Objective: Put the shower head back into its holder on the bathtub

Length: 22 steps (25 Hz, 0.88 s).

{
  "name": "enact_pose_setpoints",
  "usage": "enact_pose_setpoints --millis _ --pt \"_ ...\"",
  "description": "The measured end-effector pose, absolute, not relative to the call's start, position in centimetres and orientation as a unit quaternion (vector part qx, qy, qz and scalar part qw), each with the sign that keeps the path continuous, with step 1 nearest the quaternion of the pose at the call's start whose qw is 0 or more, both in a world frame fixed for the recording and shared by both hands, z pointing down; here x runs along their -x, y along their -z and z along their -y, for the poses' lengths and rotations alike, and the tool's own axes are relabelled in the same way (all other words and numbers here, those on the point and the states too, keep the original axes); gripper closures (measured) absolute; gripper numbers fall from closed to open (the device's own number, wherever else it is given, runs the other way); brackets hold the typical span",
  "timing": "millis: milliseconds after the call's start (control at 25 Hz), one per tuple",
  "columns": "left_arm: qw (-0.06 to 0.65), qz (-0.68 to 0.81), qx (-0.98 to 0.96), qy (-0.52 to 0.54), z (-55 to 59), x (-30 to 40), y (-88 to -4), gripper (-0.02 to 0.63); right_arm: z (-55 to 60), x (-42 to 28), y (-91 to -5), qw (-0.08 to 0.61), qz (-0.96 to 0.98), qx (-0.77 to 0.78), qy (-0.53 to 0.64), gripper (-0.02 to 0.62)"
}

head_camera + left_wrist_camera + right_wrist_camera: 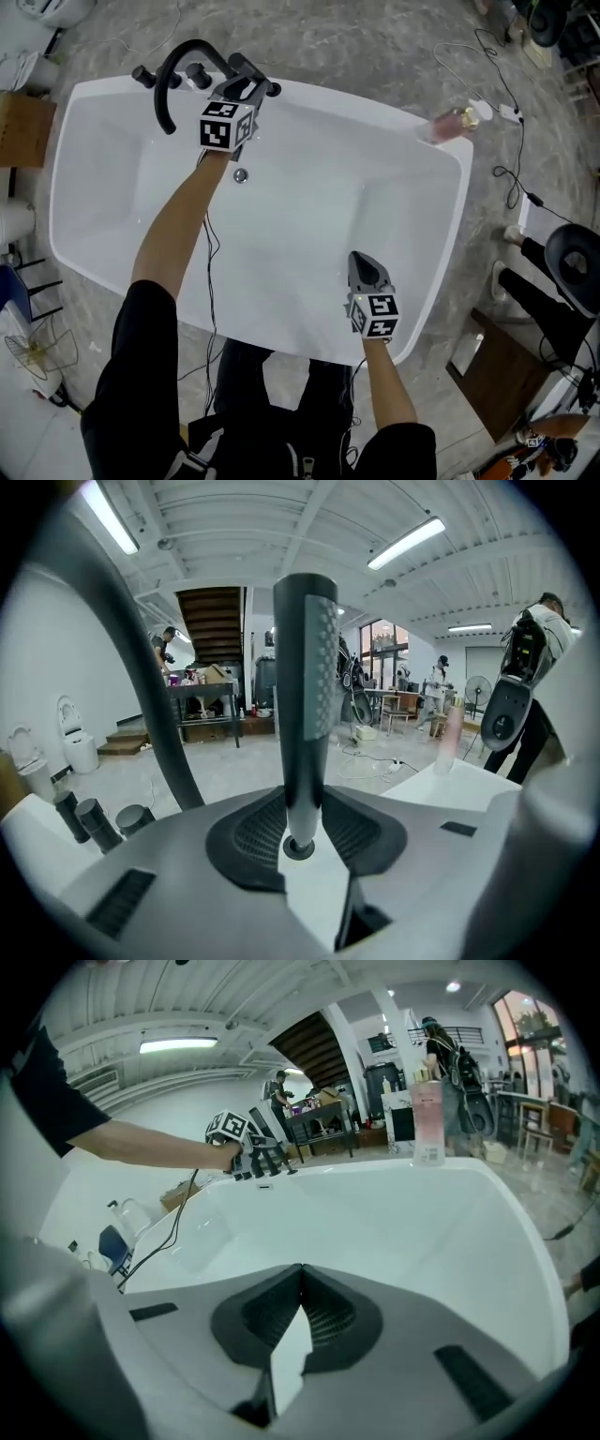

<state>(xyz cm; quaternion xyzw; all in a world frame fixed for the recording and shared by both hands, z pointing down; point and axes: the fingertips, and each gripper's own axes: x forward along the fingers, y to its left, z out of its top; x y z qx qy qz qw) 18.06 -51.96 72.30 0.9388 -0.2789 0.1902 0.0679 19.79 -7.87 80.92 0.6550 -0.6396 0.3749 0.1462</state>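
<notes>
The black stick-shaped shower head point(305, 714) stands upright between the jaws of my left gripper point(302, 841), which is shut on its lower end. In the head view this gripper point(246, 89) holds the shower head point(263, 81) over the far left rim of the white bathtub point(112, 187), right beside the black curved faucet spout point(169, 75). The holder itself I cannot make out. My right gripper point(367, 267) hovers over the near right part of the tub, shut with nothing between its pads point(295, 1274).
Black faucet knobs point(142, 75) stand on the rim left of the spout. A pink bottle point(455, 122) rests on the far right rim. A round drain fitting point(241, 175) sits on the tub wall below the faucet. Cables run over the floor around the tub; a person point(450, 1063) stands beyond it.
</notes>
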Motion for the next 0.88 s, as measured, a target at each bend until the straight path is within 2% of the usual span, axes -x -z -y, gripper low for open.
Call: enact_pose_setpoints --millis 360,600,880 --pt "0.071 0.271 -0.936 -0.215 53.6 -19.0 -75.8 0.472 5.7 -20.1 -83.5 0.153 0.618 -0.661 -0.398 0.588" --pt "0.089 0.275 -0.935 -0.204 54.7 -20.2 -75.8 0.472 4.8 -19.4 -84.0 0.131 0.601 -0.669 -0.417 0.588" --pt "0.098 0.285 -0.932 -0.203 55.0 -20.6 -75.9 0.472 3.4 -18.9 -84.3 0.136 0.597 -0.668 -0.423 0.588"
